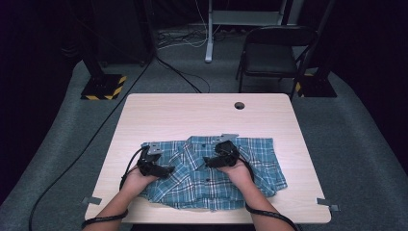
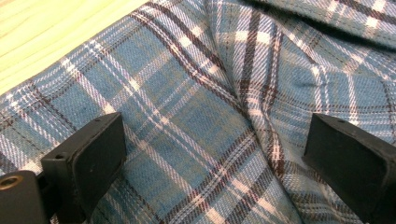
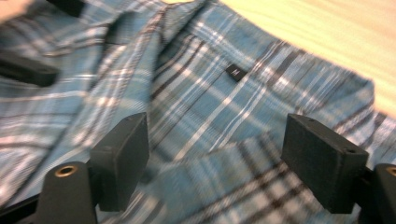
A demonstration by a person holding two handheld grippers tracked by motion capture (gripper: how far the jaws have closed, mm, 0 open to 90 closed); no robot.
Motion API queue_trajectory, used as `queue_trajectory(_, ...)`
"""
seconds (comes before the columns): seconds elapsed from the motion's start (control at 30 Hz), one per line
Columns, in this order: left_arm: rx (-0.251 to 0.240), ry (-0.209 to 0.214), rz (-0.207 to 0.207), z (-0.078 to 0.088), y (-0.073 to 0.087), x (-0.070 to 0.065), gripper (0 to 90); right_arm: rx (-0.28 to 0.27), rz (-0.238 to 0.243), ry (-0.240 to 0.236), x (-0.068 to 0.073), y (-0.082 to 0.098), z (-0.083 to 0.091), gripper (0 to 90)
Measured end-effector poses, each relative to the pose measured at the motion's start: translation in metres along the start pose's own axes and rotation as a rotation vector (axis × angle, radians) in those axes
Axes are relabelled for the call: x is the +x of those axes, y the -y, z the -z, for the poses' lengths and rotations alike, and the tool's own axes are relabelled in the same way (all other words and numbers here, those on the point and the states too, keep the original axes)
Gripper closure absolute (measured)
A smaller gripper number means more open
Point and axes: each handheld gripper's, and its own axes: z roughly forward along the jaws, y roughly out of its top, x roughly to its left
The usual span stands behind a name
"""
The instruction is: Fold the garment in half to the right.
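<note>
Your shirt [image 1: 211,173], a blue plaid one, lies spread across the near half of the tabletop [image 1: 183,110], its hem toward you and its collar on the far side. It is partly folded, with creases running through the cloth.

Your left hand-held gripper [image 1: 166,170] sits over the shirt's left part, close to the fabric. In the left gripper view [image 2: 215,154] its jaws stand wide apart with plaid cloth lying flat between them; the pads press on nothing. A strip of bare wood shows at the upper left of that view, so you are near the shirt's edge.

Your right hand-held gripper [image 1: 208,161] sits over the middle of the shirt, near the collar and the button line. In the right gripper view [image 3: 215,158] its jaws are also spread, with a raised fold of cloth between them but not pinched. A small dark label [image 3: 235,72] sits inside the collar area beyond the jaws, and the picture is slightly blurred.

The two grippers are near each other, pointing inward over the cloth. Cables trail back from both along your forearms.
</note>
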Motion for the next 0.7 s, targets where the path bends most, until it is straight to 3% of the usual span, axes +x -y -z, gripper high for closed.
queue_trajectory(0.17,-0.003,0.004,-0.005,0.0,0.001,0.001,5.3,0.02,0.02,0.134,0.002,-0.009,-0.016,23.4)
queue_trajectory(0.23,-0.004,0.005,-0.006,0.0,0.001,0.001,5.4,0.034,0.026,0.149,0.002,-0.009,-0.019,23.4)
queue_trajectory(0.27,-0.007,0.008,-0.008,0.001,0.001,0.001,5.4,0.08,0.055,0.172,0.003,-0.009,-0.028,23.5)
queue_trajectory(0.3,-0.008,0.009,-0.008,0.001,0.001,0.001,5.4,0.093,0.074,0.184,0.003,-0.008,-0.03,23.1)
queue_trajectory(0.37,-0.01,0.01,-0.009,0.001,0.002,0.001,5.4,0.083,0.093,0.195,0.005,-0.005,-0.033,22.3)
queue_trajectory(0.47,-0.009,0.01,-0.011,0.001,0.002,0.001,5.4,0.089,0.09,0.193,0.005,-0.007,-0.032,22.2)
queue_trajectory(0.57,-0.005,0.006,-0.017,0.003,0.0,0.001,5.9,0.045,0.065,0.171,0.006,-0.01,-0.022,22.1)
queue_trajectory(0.7,-0.023,-0.01,-0.014,0.008,-0.002,0.004,8.0,-0.048,-0.003,0.071,0.016,-0.015,-0.004,21.4)
